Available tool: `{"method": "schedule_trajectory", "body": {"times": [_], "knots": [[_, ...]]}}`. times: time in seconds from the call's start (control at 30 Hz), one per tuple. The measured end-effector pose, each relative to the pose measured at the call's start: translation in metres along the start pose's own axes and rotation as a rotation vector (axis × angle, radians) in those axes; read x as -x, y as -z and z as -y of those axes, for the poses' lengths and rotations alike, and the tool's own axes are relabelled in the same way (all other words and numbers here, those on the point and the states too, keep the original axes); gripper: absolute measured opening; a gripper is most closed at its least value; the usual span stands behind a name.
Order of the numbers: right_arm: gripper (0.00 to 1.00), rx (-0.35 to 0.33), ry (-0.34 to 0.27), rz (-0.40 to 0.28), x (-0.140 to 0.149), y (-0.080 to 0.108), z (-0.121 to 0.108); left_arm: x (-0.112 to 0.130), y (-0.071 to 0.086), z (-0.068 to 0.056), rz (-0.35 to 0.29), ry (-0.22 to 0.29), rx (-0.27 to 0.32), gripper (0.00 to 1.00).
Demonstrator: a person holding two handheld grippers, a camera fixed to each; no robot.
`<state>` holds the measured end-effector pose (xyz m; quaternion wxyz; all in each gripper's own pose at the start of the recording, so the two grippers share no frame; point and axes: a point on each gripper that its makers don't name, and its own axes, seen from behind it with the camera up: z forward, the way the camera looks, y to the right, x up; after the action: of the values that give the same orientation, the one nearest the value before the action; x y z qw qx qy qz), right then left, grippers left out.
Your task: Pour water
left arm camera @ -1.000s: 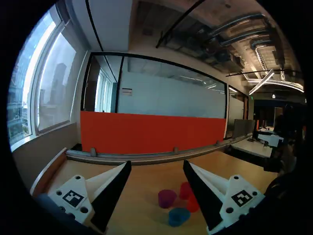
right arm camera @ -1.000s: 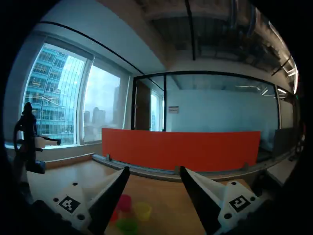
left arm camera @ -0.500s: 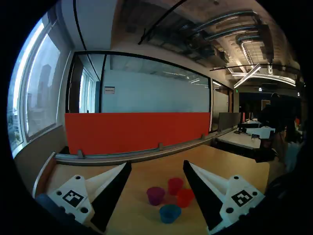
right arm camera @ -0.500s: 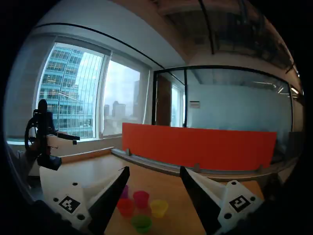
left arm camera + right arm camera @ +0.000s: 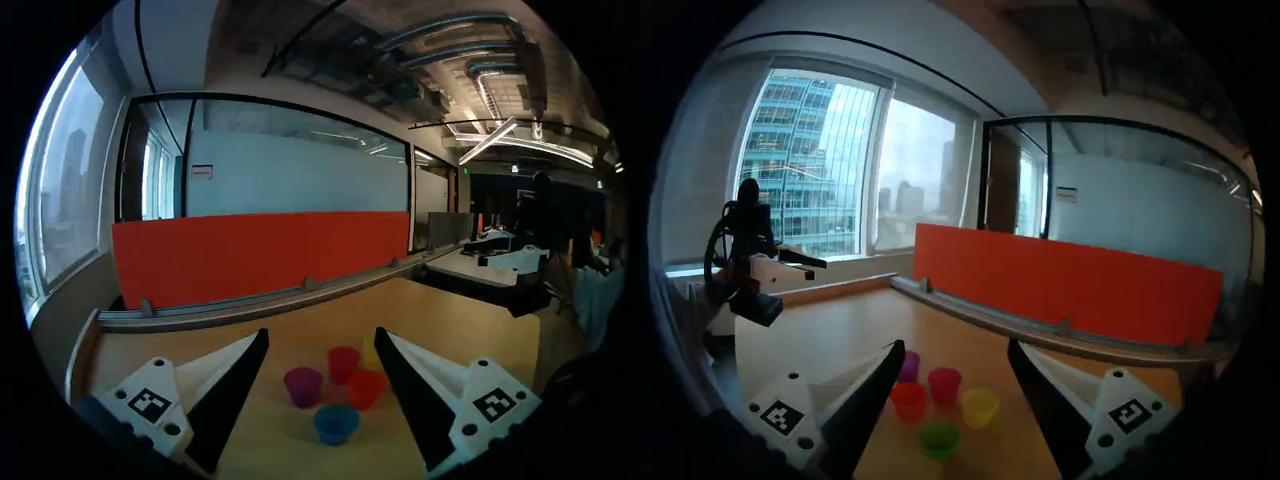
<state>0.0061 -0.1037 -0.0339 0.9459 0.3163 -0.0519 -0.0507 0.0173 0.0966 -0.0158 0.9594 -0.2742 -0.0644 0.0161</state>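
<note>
Small plastic cups stand clustered on the wooden table. In the left gripper view they are a purple cup, a pink-red cup, an orange-red cup and a blue cup. My left gripper hangs open above and before them, holding nothing. The right gripper view has the purple cup, pink cup, red cup, yellow cup and a green cup. My right gripper is open and holds nothing. The left gripper appears far left, held by a hand.
An orange partition with a metal rail runs along the table's far edge. Large windows line one side. More desks and a person stand farther off on the right of the left gripper view.
In both views the cups have come up and into fuller sight between the fingers. The left view has swung right, the right view left. Both grippers stay open.
</note>
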Motion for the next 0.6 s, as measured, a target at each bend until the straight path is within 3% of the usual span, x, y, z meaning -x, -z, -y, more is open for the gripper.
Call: {"method": "schedule_trajectory", "body": {"times": [0.37,0.6], "knots": [[0.99,-0.058,0.008,0.078,0.026,-0.004,0.006,0.029,-0.006,-0.007,0.073,-0.063,0.044,0.99],[0.99,-0.086,0.021,0.143,0.054,-0.005,0.009,0.052,-0.011,-0.011,0.108,-0.06,0.076,0.98]]}}
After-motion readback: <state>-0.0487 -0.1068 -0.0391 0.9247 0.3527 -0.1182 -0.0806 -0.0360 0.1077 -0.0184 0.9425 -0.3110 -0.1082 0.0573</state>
